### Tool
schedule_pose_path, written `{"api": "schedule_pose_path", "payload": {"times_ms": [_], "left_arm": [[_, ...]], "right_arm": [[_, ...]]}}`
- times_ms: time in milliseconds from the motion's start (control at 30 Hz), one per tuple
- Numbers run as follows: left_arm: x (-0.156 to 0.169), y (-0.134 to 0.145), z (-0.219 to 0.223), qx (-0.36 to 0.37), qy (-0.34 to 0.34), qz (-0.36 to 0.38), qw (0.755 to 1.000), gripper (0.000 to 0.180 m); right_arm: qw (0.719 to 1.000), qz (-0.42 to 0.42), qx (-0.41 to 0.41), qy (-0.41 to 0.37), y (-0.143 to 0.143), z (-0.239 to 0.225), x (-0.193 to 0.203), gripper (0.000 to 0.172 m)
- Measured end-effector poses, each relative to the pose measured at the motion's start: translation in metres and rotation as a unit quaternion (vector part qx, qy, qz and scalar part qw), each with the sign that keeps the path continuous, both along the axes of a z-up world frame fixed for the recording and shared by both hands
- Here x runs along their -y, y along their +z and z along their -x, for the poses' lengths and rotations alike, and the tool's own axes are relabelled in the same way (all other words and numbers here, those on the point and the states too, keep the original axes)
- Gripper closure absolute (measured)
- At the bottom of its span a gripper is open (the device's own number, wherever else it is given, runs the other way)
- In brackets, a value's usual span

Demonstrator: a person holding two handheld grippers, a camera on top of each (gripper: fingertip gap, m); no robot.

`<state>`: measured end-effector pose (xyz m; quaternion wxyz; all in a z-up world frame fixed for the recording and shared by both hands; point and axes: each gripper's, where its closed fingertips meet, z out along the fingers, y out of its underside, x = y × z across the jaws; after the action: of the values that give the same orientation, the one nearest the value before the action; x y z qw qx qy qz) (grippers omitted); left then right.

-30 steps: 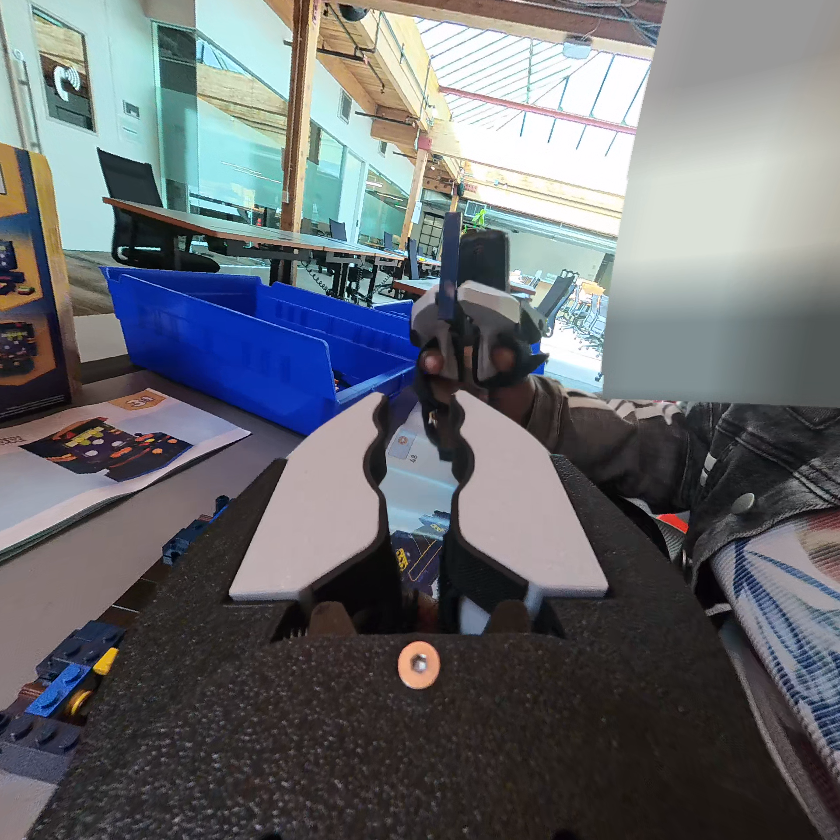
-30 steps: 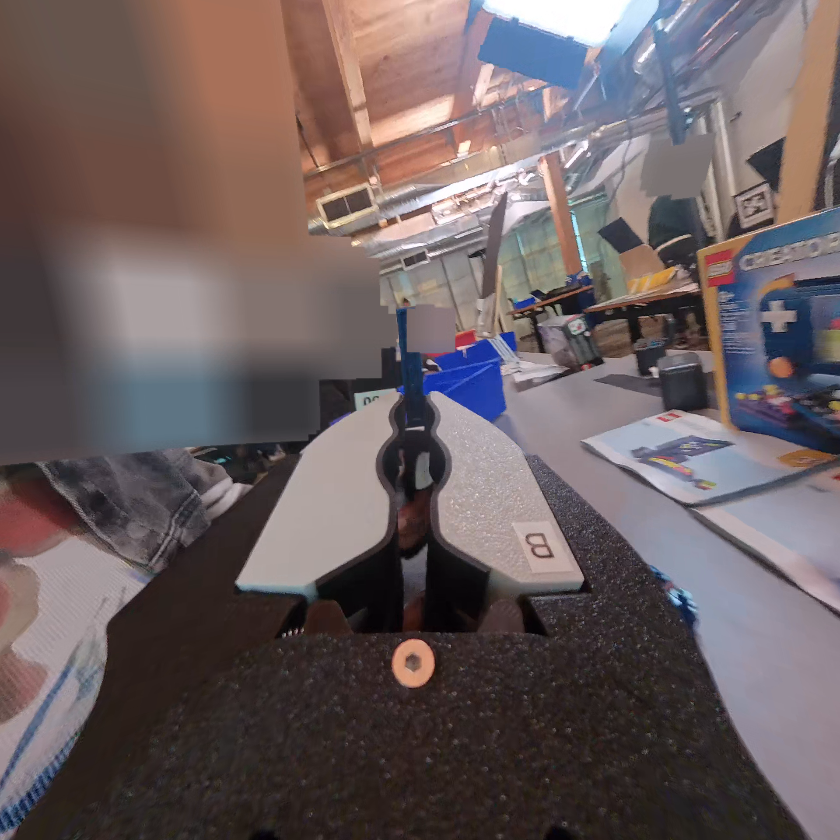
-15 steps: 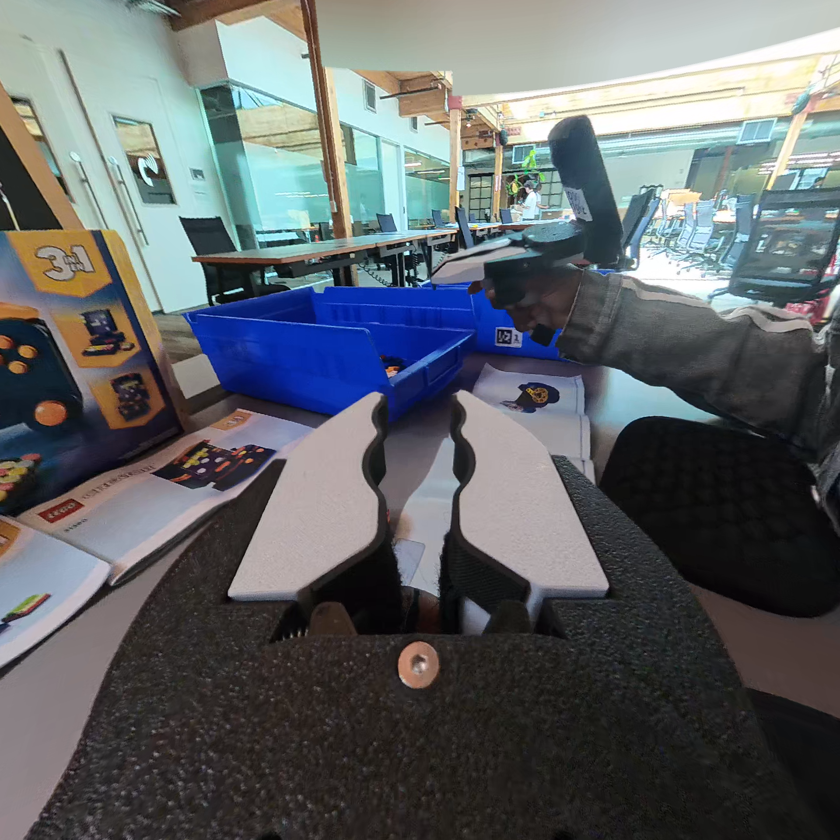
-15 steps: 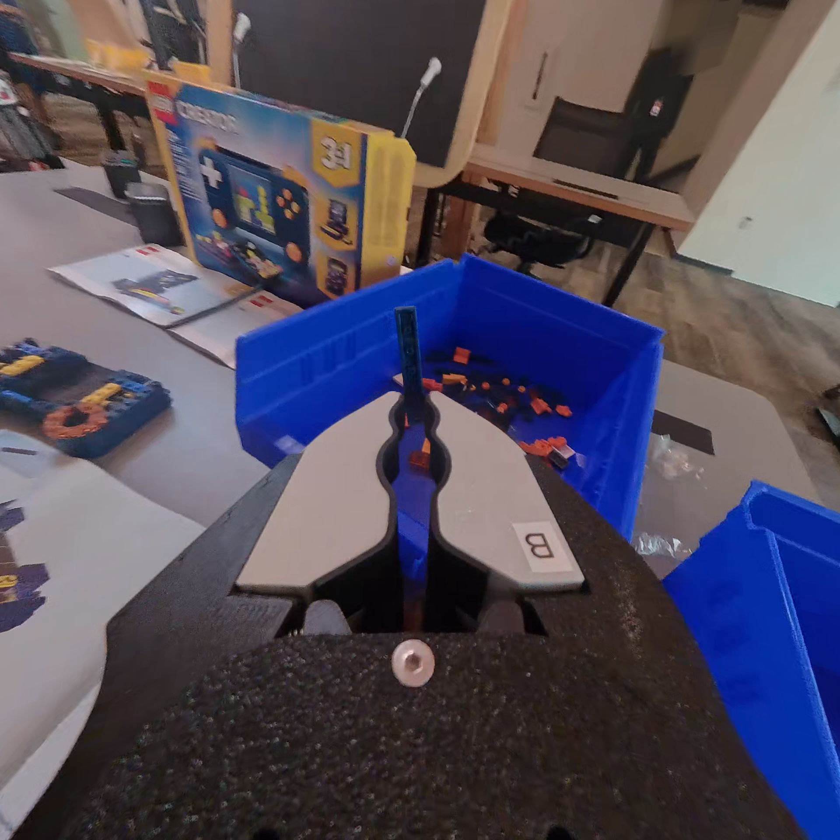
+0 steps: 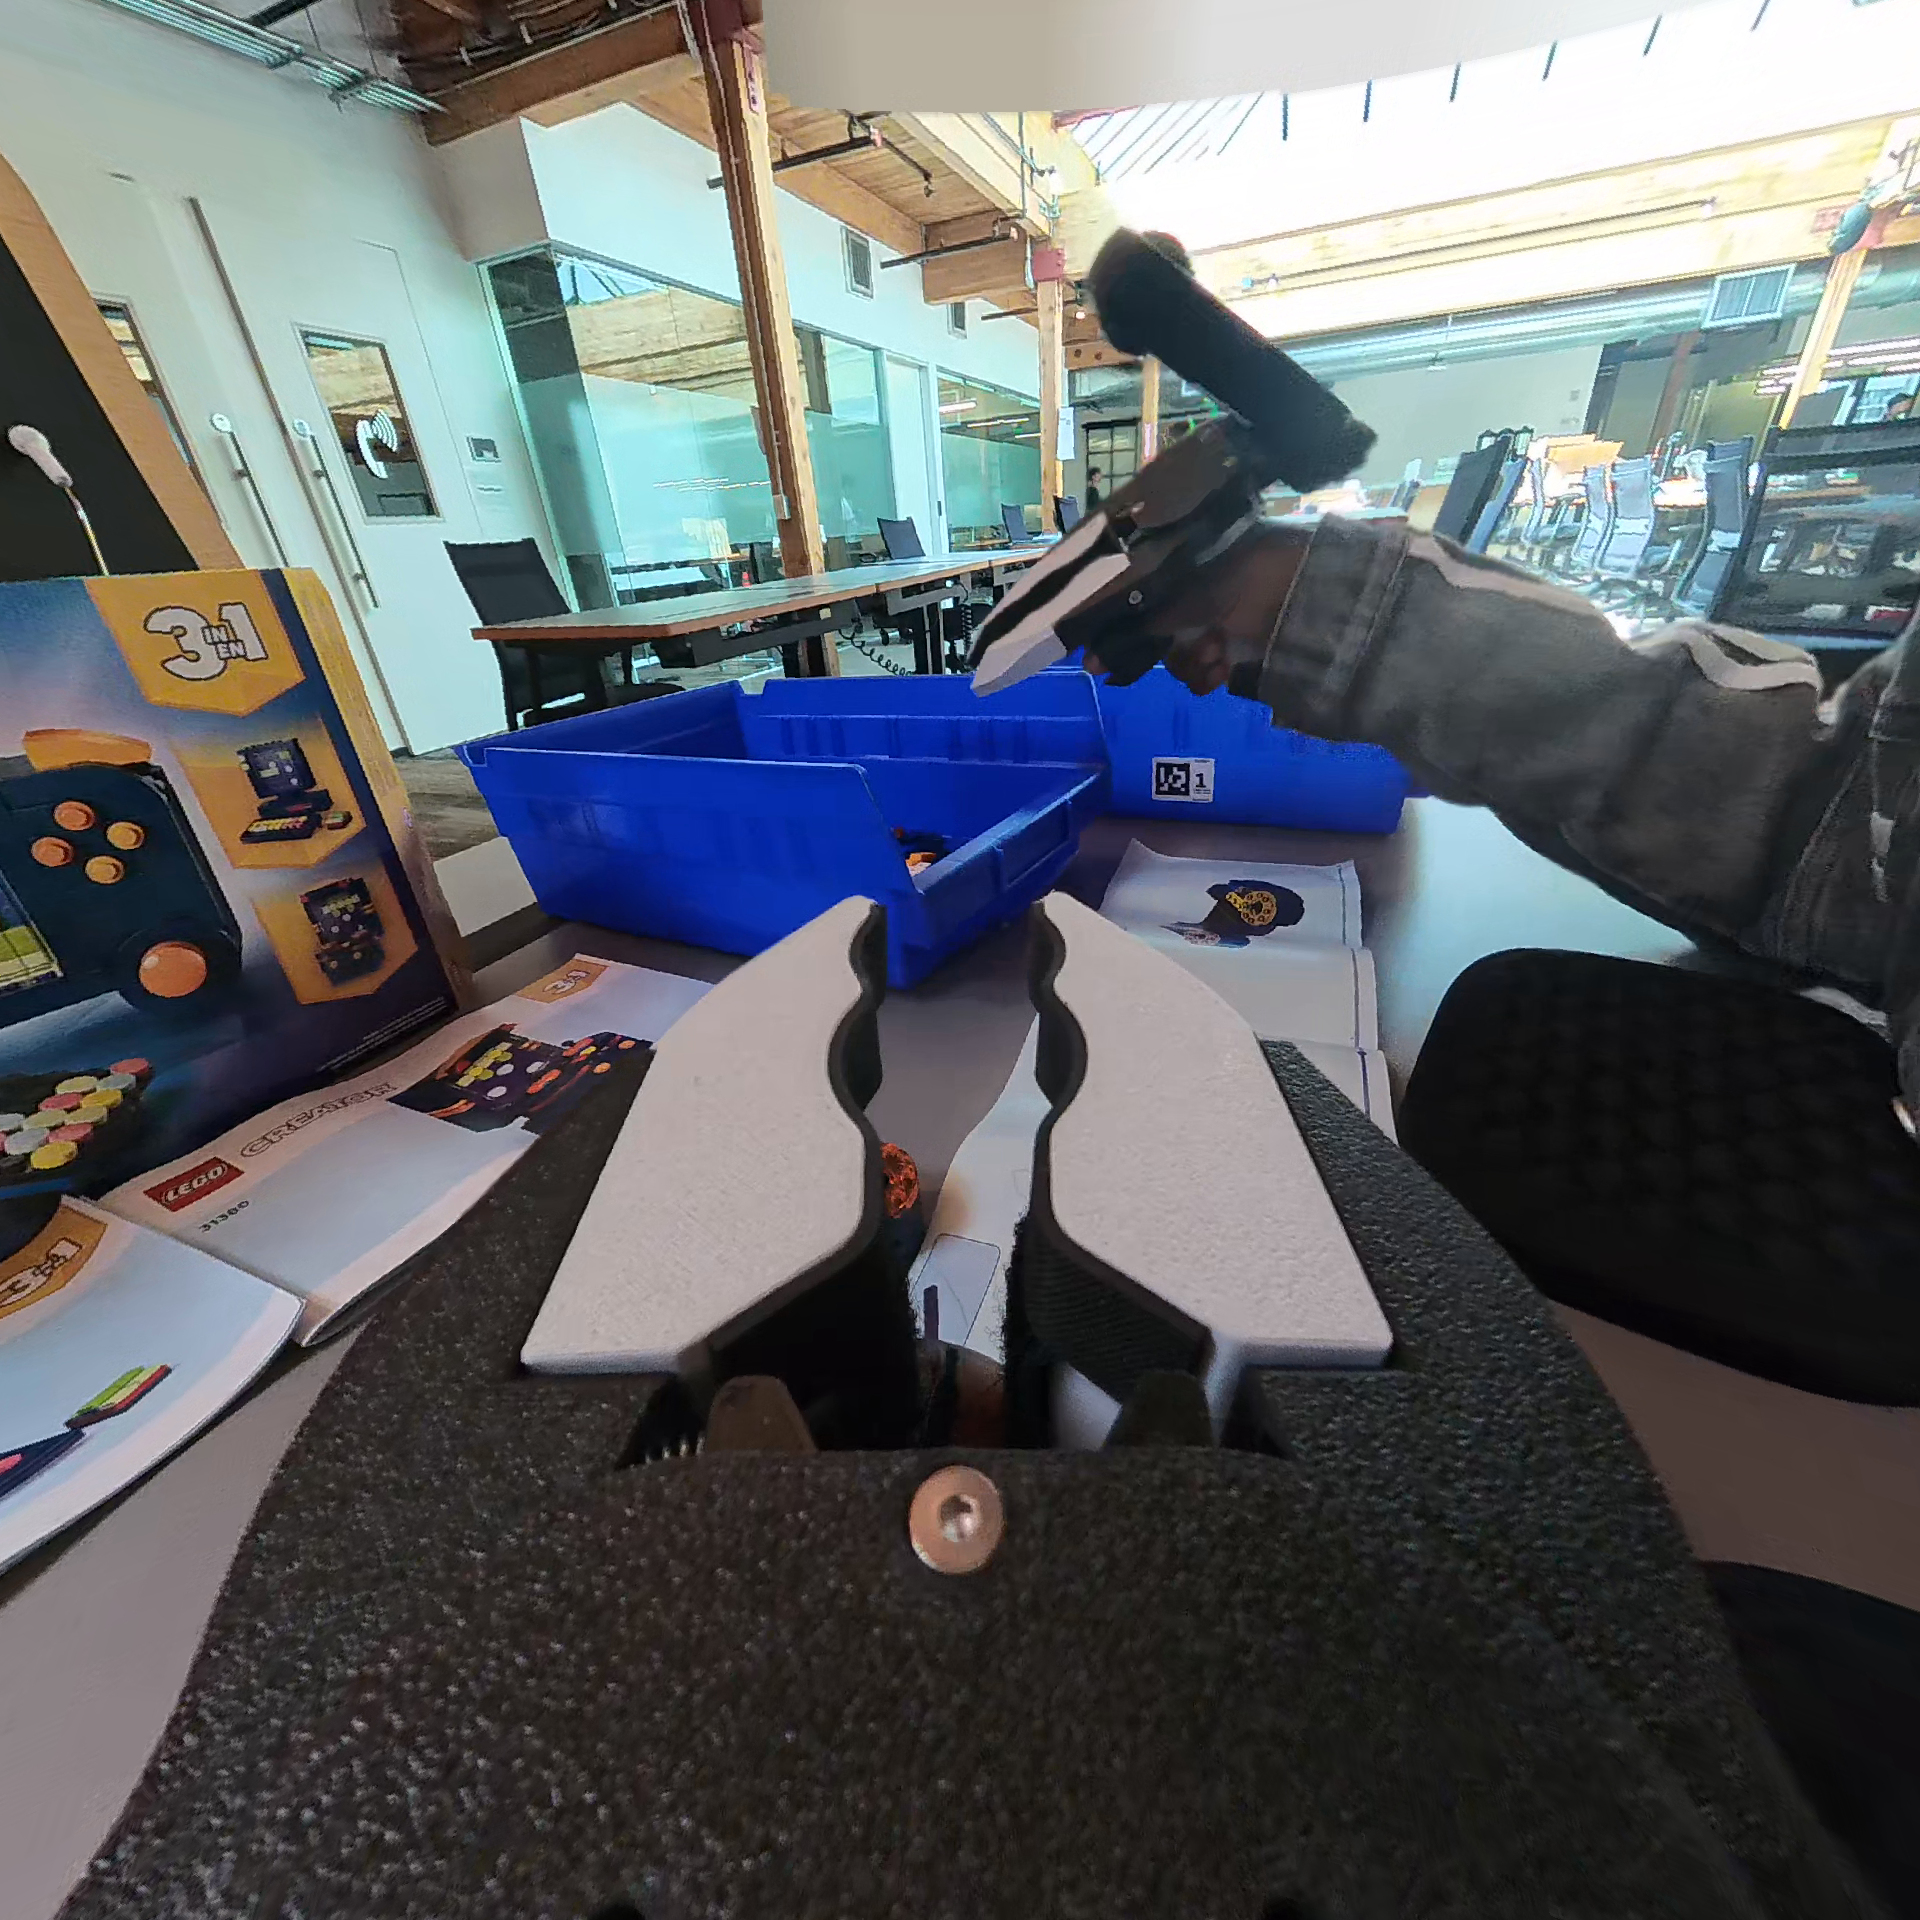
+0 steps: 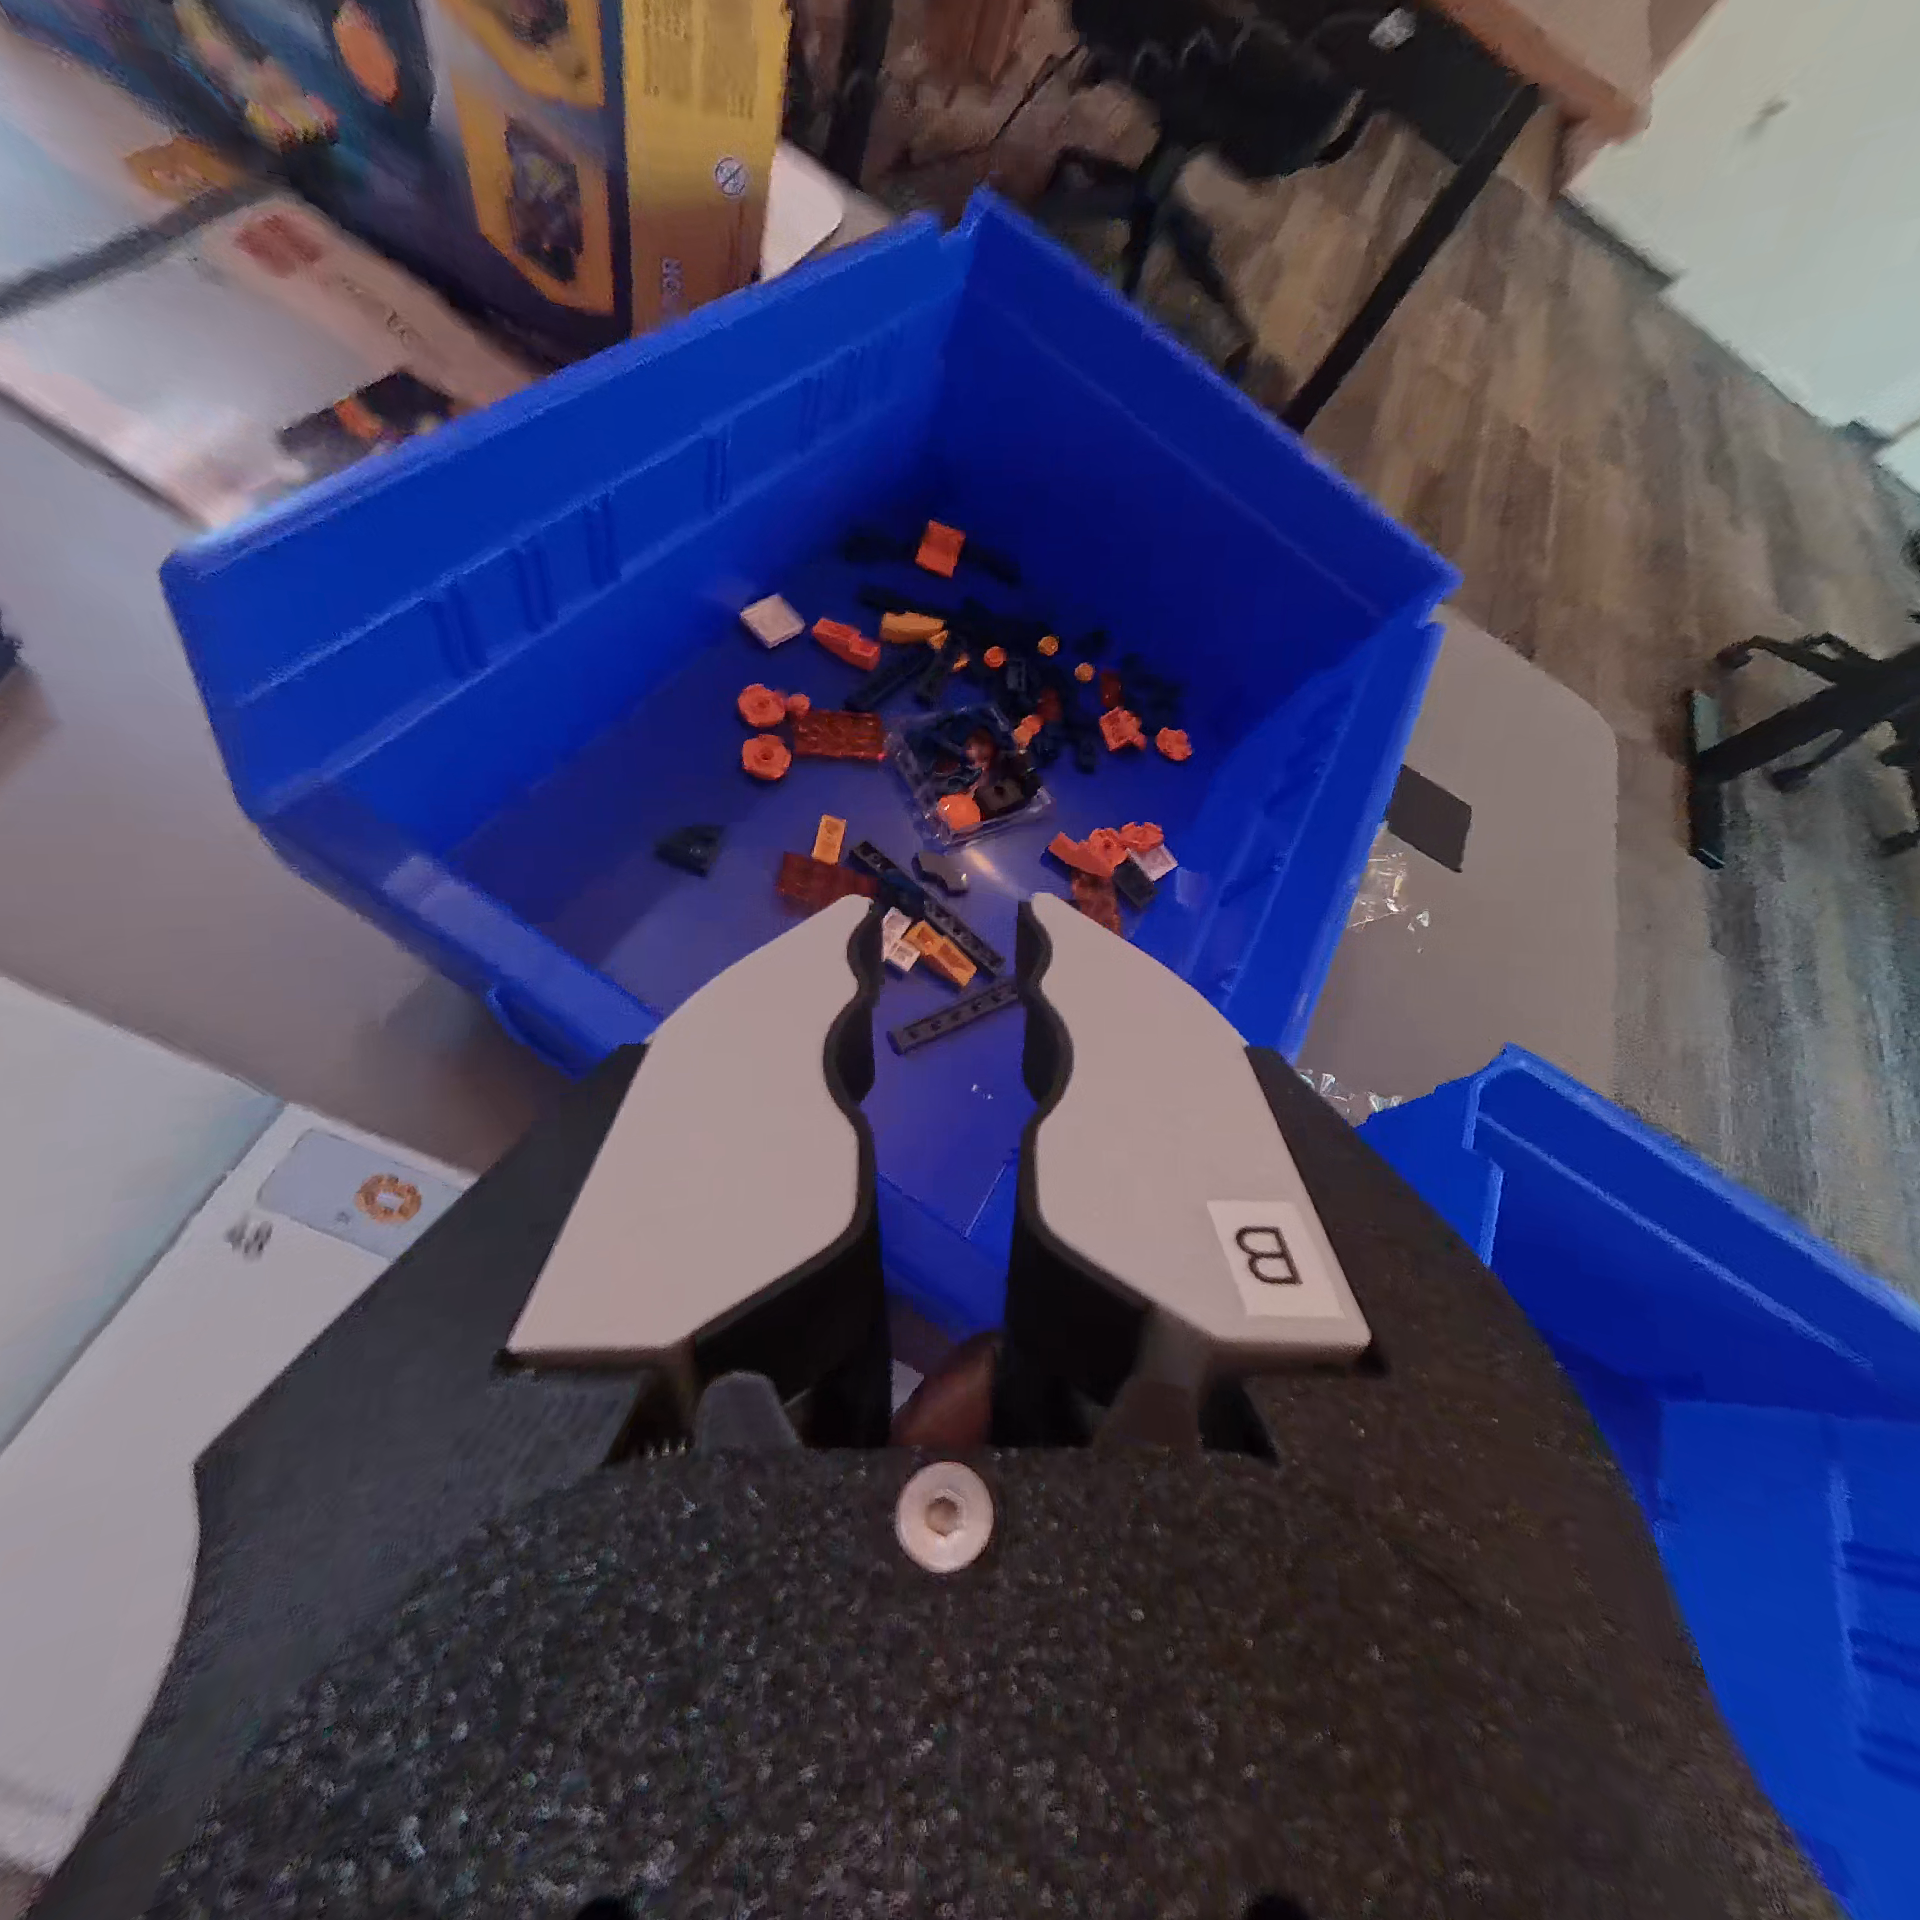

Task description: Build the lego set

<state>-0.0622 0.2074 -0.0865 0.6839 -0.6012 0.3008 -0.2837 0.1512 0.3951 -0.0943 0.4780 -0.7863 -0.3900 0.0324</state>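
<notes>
Over the blue bin [image 6: 582,665] is where the right tool [image 6: 943,935] hangs, its two fingers spread apart with nothing between them. Down in the bin there's a scatter of small orange and dark bricks [image 6: 966,727], plus a long thin dark strip [image 6: 956,1016] lying flat on the bin floor right under the gap in the fingers. A second blue bin [image 6: 1683,1299] sits just beside it on the right.

The left tool [image 5: 956,935] is lower and closer to the counter [image 5: 1507,894], fingers also apart and not holding anything. It points at the near corner of that same bin, with open booklets [image 5: 1247,935] lying ahead of it and to its left, and a toy box [image 5: 208,810] standing off to the left.

What could go sideways, I'd guess: those pieces are tiny, flat and bunched together, so pinching one could easily catch a neighbour too, or a thin piece could skid away on the slick plastic floor. The strip lies flat, so there's not much edge to grab. Bin walls are tall as well, so coming in at a slant might bump the rim and shove the whole bin across the counter.
</notes>
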Motion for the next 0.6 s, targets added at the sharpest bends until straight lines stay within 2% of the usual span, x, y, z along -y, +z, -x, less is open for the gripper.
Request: {"api": "schedule_pose_path", "payload": {"times_ms": [67,100,200,333,433,600], "left_arm": [[0.0,0.0,0.0,0.0,0.0,0.0,1.0,0.155],[0.0,0.0,0.0,0.001,0.0,0.002,1.0,0.155],[0.002,0.002,-0.001,0.009,-0.006,0.001,1.0,0.155],[0.002,0.001,-0.002,0.0,-0.005,-0.001,1.0,0.155],[0.003,0.001,-0.002,-0.007,-0.002,-0.007,1.0,0.155],[0.002,0.0,-0.002,-0.007,-0.003,-0.003,1.0,0.155]], "right_arm": [[0.993,0.06,0.079,0.057,-0.008,0.003,0.001,0.152],[0.982,0.096,0.13,0.102,-0.014,0.004,0.002,0.153],[0.914,0.162,0.272,0.255,-0.031,0.005,-0.008,0.156],[0.851,0.241,0.353,0.305,-0.062,0.005,-0.047,0.162],[0.801,0.273,0.427,0.318,-0.088,-0.01,-0.062,0.158],[0.775,0.285,0.448,0.342,-0.101,-0.01,-0.06,0.156]]}}
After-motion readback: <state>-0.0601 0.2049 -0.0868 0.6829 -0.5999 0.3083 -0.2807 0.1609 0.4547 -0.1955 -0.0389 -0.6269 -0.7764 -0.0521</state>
